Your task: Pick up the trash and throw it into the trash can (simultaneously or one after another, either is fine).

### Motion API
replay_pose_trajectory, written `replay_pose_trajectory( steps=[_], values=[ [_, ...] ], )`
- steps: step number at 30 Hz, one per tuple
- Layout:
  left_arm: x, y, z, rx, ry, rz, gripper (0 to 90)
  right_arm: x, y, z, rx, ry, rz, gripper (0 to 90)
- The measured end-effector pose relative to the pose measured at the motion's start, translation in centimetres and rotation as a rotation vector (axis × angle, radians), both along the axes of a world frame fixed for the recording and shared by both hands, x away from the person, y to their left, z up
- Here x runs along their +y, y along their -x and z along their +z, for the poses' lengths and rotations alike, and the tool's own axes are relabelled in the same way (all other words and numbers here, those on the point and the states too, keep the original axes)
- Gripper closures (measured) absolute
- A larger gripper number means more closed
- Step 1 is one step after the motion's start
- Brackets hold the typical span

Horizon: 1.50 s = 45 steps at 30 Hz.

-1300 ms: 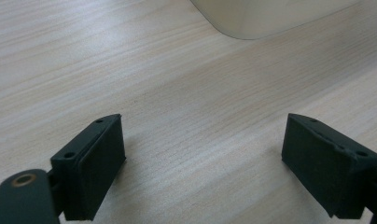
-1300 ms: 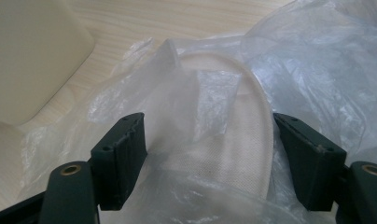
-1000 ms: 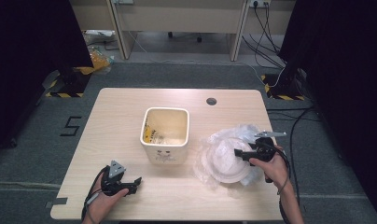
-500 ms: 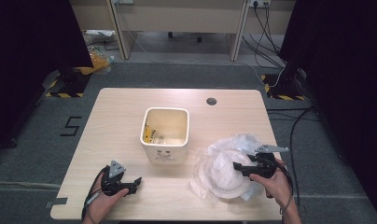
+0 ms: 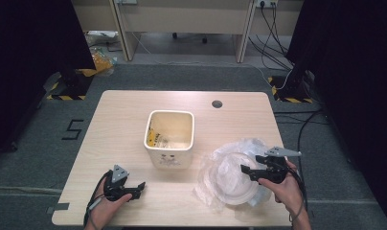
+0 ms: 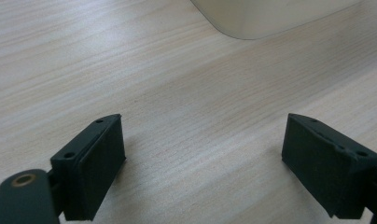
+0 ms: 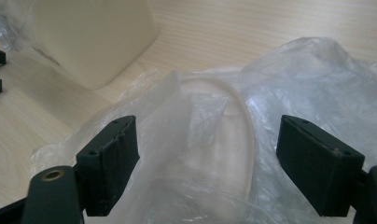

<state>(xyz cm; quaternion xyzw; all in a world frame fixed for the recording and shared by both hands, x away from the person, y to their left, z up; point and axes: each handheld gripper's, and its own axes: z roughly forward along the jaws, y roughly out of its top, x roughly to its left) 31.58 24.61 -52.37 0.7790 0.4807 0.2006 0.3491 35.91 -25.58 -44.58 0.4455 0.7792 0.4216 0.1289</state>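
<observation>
Lab room, light wood table on grey carpet, dark curtains both sides.

Table (image 5: 134,124) pale wood grain, rounded corners, round cable port (image 5: 217,104) near far edge right of centre. Grey carpet floor (image 5: 48,158); number "5" mark (image 5: 72,129) in black left of table; grey tape strip (image 5: 57,208) at near left corner. Black curtains (image 5: 33,52) left, more on the right. Yellow-black hazard tape (image 5: 62,97) at stand feet far left, and far right. Beige desk panels (image 5: 182,21) along far side, legs in view. Black cables (image 5: 278,43) run over floor far right, wall socket (image 5: 264,3) above them. Yellow crumpled bag (image 5: 98,57) on floor far left. Light even, from overhead.
</observation>
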Motion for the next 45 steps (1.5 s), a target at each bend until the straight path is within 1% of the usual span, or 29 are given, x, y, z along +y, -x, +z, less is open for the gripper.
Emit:
replay_pose_trajectory(
  steps=[5,10,12,14,17,18,19,20,21,23,24,25,26,27,29,30,31,32,33,34,35,36,37,38,39,40,41,43,45],
  values=[
    [0.0,0.0,0.0,0.000,0.000,0.000,12.4,0.1,0.3,0.5,-0.017,0.006,-0.005,21.0],
    [0.0,0.0,0.0,0.000,0.000,0.000,12.4,0.5,0.4,0.7,-0.032,0.012,0.013,21.3],
    [0.0,0.0,0.0,0.000,0.000,0.000,12.4,0.8,0.2,1.0,-0.043,0.010,0.012,22.1],
    [0.0,0.0,0.0,0.000,0.000,0.000,12.4,1.0,0.0,1.3,-0.039,0.020,0.011,23.9],
    [0.0,0.0,0.0,0.000,0.000,0.000,12.4,1.2,-0.2,1.2,-0.040,0.019,0.019,27.7],
    [0.0,0.0,0.0,0.000,0.000,0.000,12.4,1.3,-0.4,1.0,-0.032,0.035,0.021,28.9],
    [0.0,0.0,0.0,0.000,0.000,0.000,12.4,1.3,-0.4,1.0,-0.032,0.035,0.021,28.9],
    [0.0,0.0,0.0,0.000,0.000,0.000,12.4,1.4,-0.4,0.6,-0.020,0.053,0.016,31.6],
    [0.0,0.0,0.0,0.000,0.000,0.000,12.4,1.4,-0.4,0.6,-0.020,0.053,0.016,31.6],
    [0.0,0.0,0.0,0.000,0.000,0.000,12.4,1.4,-0.4,0.4,-0.018,0.063,0.021,36.1],
    [0.0,0.0,0.0,0.000,0.000,0.000,12.4,1.2,-0.4,0.4,-0.020,0.069,0.019,42.4],
    [0.0,0.0,0.0,0.000,0.000,0.000,12.4,1.2,-0.4,0.4,-0.020,0.069,0.019,42.4],
    [0.0,0.0,0.0,0.000,0.000,0.000,12.4,1.0,-0.5,0.3,-0.023,0.057,0.017,49.0],
    [0.0,0.0,0.0,0.000,0.000,0.000,12.4,0.9,-0.5,0.3,-0.021,0.051,0.018,52.6],
    [0.0,0.0,0.0,0.000,0.000,0.000,12.4,0.6,-0.6,0.3,-0.015,0.035,0.014,56.8],
    [0.0,0.0,0.0,0.000,0.000,0.000,12.4,0.6,-0.6,0.3,-0.015,0.035,0.014,56.8],
    [0.0,0.0,0.0,0.000,0.000,0.000,12.4,0.3,-0.7,0.2,-0.017,0.017,0.011,59.3],
    [0.0,0.0,0.0,0.000,0.000,0.000,12.4,0.3,-0.7,0.2,-0.017,0.017,0.011,59.3],
    [0.0,0.0,0.0,0.000,0.000,0.000,12.4,0.1,-0.8,0.2,-0.020,-0.004,0.005,62.3],
    [0.0,0.0,0.0,0.000,0.000,0.000,12.4,0.1,-0.8,0.2,-0.020,-0.004,0.005,62.3],
    [0.0,0.0,0.0,0.000,0.000,0.000,12.4,0.0,-0.8,0.4,-0.031,-0.007,0.001,59.1],
    [0.0,0.0,0.0,0.000,0.000,0.000,12.4,0.0,-0.8,0.4,-0.031,-0.007,0.001,59.1],
    [0.0,0.0,0.0,0.000,0.000,0.000,12.4,0.0,-0.8,0.5,-0.046,-0.009,-0.010,50.9],
    [0.0,0.0,0.0,0.000,0.000,0.000,12.4,0.0,-0.8,0.5,-0.046,-0.009,-0.010,50.9],
    [0.0,0.0,0.0,0.000,0.000,0.000,12.4,0.1,-0.8,0.6,-0.057,0.004,-0.017,48.0],
    [0.0,0.0,0.0,0.000,0.000,0.000,12.4,0.2,-0.8,0.9,-0.081,0.021,-0.018,45.2],
    [0.0,0.0,0.0,0.000,0.000,0.000,12.4,0.2,-0.8,0.9,-0.081,0.021,-0.018,45.2],
    [0.0,0.0,0.0,0.000,0.000,0.000,12.4,0.5,-0.7,1.4,-0.098,0.023,-0.002,45.6],
    [0.0,0.0,0.0,0.000,0.000,0.000,12.4,1.0,-0.5,1.7,-0.109,0.036,0.013,48.0]
  ],
)
